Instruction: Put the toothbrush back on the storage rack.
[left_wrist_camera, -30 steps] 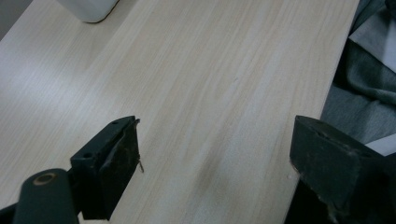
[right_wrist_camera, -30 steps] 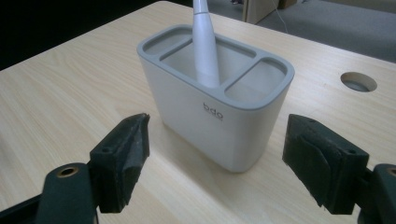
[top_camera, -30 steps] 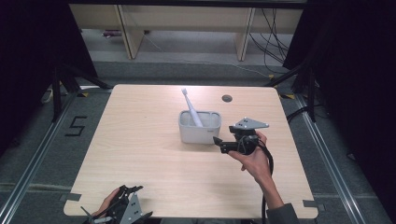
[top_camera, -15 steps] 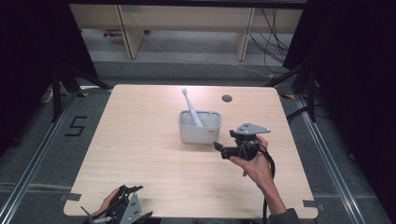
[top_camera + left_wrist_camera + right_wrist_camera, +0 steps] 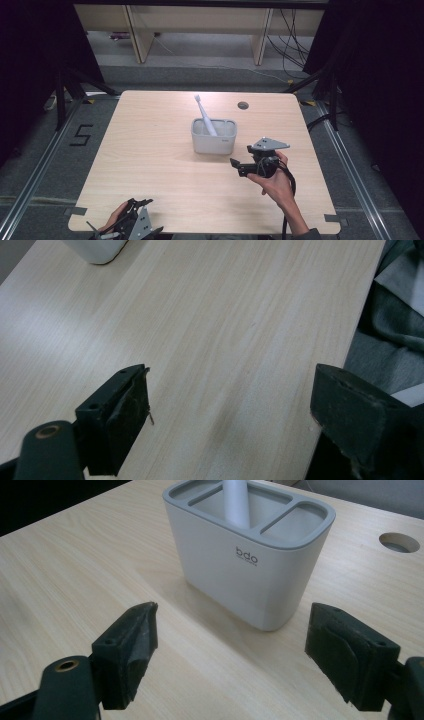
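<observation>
At the near left edge of the pale wooden table [image 5: 150, 150] the left gripper [image 5: 131, 226] gapes wide on nothing, the white plastic toothbrush [image 5: 204, 113] leans in the grey rectangular holder [image 5: 214, 142] mid-table, and just right of it the right gripper [image 5: 235, 167] hovers, jaws spread wide and empty.

Counting one wooden table [image 5: 165, 165], bearing one grey holder [image 5: 214, 142] with three compartments in its top. Standing in that holder, one white toothbrush [image 5: 204, 114]. Showing one round cable hole [image 5: 243, 105] in the tabletop near the far edge. Working at the table, two hand-held grippers: one left gripper [image 5: 131, 226] and one right gripper [image 5: 238, 167], each carrying two black jaws. Lying beyond the table, two pale shelf uprights [image 5: 135, 35], and one floor marking [image 5: 81, 135] shaped like a five.
</observation>
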